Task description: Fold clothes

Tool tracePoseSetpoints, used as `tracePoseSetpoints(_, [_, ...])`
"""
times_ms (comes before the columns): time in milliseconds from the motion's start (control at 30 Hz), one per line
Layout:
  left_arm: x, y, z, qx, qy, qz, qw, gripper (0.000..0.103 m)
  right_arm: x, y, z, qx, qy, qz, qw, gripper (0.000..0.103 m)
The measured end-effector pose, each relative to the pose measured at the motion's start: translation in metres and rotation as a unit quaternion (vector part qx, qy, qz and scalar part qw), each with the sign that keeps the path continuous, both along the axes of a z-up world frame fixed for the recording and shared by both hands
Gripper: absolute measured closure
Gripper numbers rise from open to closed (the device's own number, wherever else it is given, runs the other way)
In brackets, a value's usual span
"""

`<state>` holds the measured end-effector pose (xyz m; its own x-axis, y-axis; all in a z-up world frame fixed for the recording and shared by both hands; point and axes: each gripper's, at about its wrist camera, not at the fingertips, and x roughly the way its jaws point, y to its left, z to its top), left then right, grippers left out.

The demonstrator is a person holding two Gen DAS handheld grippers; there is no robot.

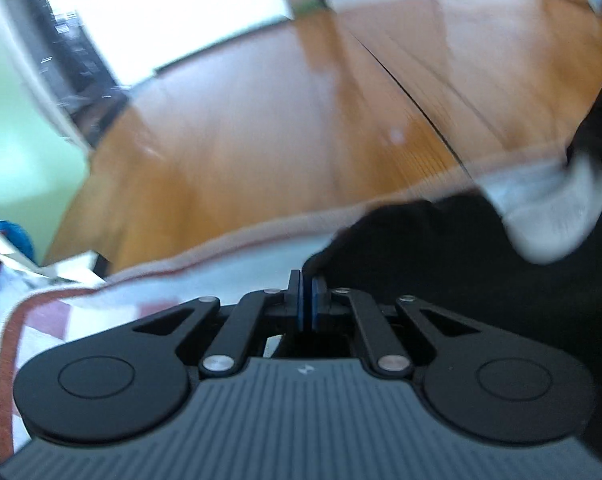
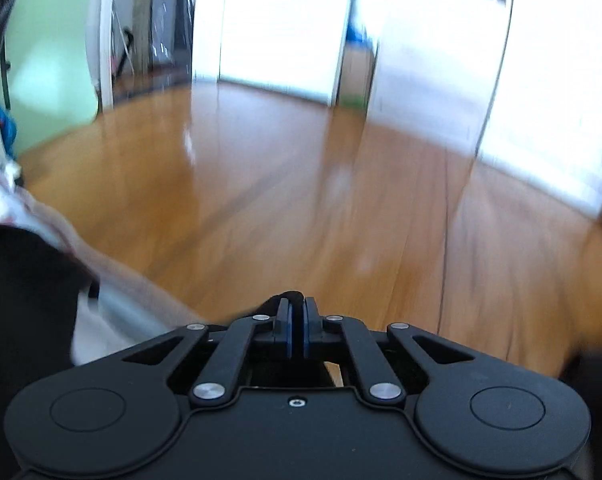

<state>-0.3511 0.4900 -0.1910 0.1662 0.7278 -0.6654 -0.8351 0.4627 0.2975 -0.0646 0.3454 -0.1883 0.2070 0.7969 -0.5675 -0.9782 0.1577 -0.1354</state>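
A black garment (image 1: 421,236) hangs stretched between both grippers, blurred by motion. My left gripper (image 1: 307,280) is shut on an edge of it, and the cloth runs off to the right. My right gripper (image 2: 297,304) is shut on another bit of the black garment (image 2: 287,295), which pokes out above the pads; more of it hangs at the left (image 2: 25,280). A light grey patch (image 1: 549,208) shows through or behind the black cloth.
A white and red checked blanket with a brown border (image 1: 41,312) lies below, also seen in the right wrist view (image 2: 113,280). Wooden floor (image 1: 281,120) lies beyond. A green wall (image 1: 17,152) and bright windows (image 2: 277,20) stand behind. Colourful items (image 1: 5,236) sit at far left.
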Motion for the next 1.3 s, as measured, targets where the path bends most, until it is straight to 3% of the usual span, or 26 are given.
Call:
tracePoseSetpoints(133, [-0.005, 0.049, 0.034, 0.052, -0.037, 0.065, 0.9959, 0.096, 0.024, 0.063, 0.047, 0.049, -0.044, -0.017, 0.998, 0.098])
tracePoseSetpoints(167, [-0.006, 0.065, 0.036, 0.053, -0.056, 0.088, 0.9932, 0.074, 0.031, 0.08, 0.052, 0.049, -0.044, -0.023, 0.998, 0.095])
tracePoseSetpoints(200, [-0.007, 0.081, 0.032, 0.027, -0.075, 0.103, 0.9915, 0.049, 0.037, 0.097, 0.048, 0.038, -0.046, -0.032, 0.998, 0.091])
tracePoseSetpoints(233, [-0.008, 0.097, 0.027, -0.01, -0.092, 0.113, 0.9893, 0.009, 0.043, 0.111, 0.038, 0.022, -0.049, -0.052, 0.997, 0.064])
tracePoseSetpoints(267, [-0.008, 0.107, 0.02, -0.042, -0.108, 0.125, 0.9854, 0.01, 0.048, 0.123, 0.027, 0.003, -0.053, -0.075, 0.996, 0.034])
tracePoseSetpoints(333, [-0.01, 0.103, 0.007, -0.068, -0.134, 0.141, 0.9786, 0.011, 0.049, 0.124, 0.001, -0.031, -0.052, -0.119, 0.991, 0.038])
tracePoseSetpoints(400, [-0.009, 0.08, -0.007, -0.085, -0.142, 0.132, 0.9774, 0.011, 0.044, 0.097, -0.019, -0.048, -0.004, -0.126, 0.991, 0.037])
tracePoseSetpoints(567, [0.001, -0.012, -0.033, -0.132, -0.093, 0.044, 0.9858, 0.011, 0.017, -0.014, -0.06, -0.112, 0.095, -0.082, 0.986, 0.037])
tracePoseSetpoints(700, [-0.001, -0.072, -0.037, -0.176, -0.114, -0.006, 0.9778, 0.01, 0.003, -0.104, -0.075, -0.156, 0.144, -0.075, 0.974, 0.037])
tracePoseSetpoints(733, [-0.001, -0.081, -0.039, -0.197, -0.126, -0.005, 0.9723, 0.01, 0.006, -0.124, -0.076, -0.161, 0.171, -0.089, 0.968, 0.037])
tracePoseSetpoints(800, [-0.001, -0.086, -0.042, -0.254, -0.15, 0.002, 0.9555, 0.01, 0.019, -0.163, -0.08, -0.157, 0.27, -0.112, 0.943, 0.036])
tracePoseSetpoints(900, [-0.002, -0.089, -0.045, -0.318, -0.188, 0.013, 0.9291, 0.01, 0.036, -0.202, -0.089, -0.118, 0.46, -0.093, 0.875, 0.036])
tracePoseSetpoints(933, [-0.002, -0.094, -0.044, -0.325, -0.193, 0.01, 0.9257, 0.01, 0.032, -0.207, -0.087, -0.113, 0.471, -0.085, 0.871, 0.036])
tracePoseSetpoints(1000, [0.001, -0.101, -0.044, -0.331, -0.184, 0.007, 0.9253, 0.01, 0.019, -0.205, -0.073, -0.107, 0.433, -0.065, 0.893, 0.036])
tracePoseSetpoints(1067, [0.005, -0.107, -0.053, -0.356, -0.174, 0.013, 0.9183, 0.01, 0.0, -0.195, -0.061, -0.11, 0.386, -0.035, 0.915, 0.036])
tracePoseSetpoints(1133, [0.008, -0.113, -0.061, -0.379, -0.163, 0.02, 0.9106, 0.007, -0.022, -0.183, -0.056, -0.121, 0.375, 0.011, 0.919, 0.036])
tracePoseSetpoints(1200, [0.007, -0.117, -0.075, -0.424, -0.169, 0.036, 0.889, 0.006, -0.055, -0.166, -0.054, -0.151, 0.37, 0.076, 0.914, 0.036])
tracePoseSetpoints(1233, [0.005, -0.12, -0.082, -0.449, -0.176, 0.042, 0.8753, 0.009, -0.077, -0.16, -0.053, -0.17, 0.35, 0.112, 0.914, 0.036])
tracePoseSetpoints(1267, [0.004, -0.123, -0.084, -0.448, -0.187, 0.037, 0.8733, 0.015, -0.096, -0.154, -0.05, -0.181, 0.322, 0.143, 0.918, 0.036])
tracePoseSetpoints(1300, [0.002, -0.127, -0.082, -0.437, -0.199, 0.029, 0.8768, 0.036, -0.113, -0.15, -0.048, -0.184, 0.293, 0.171, 0.923, 0.036])
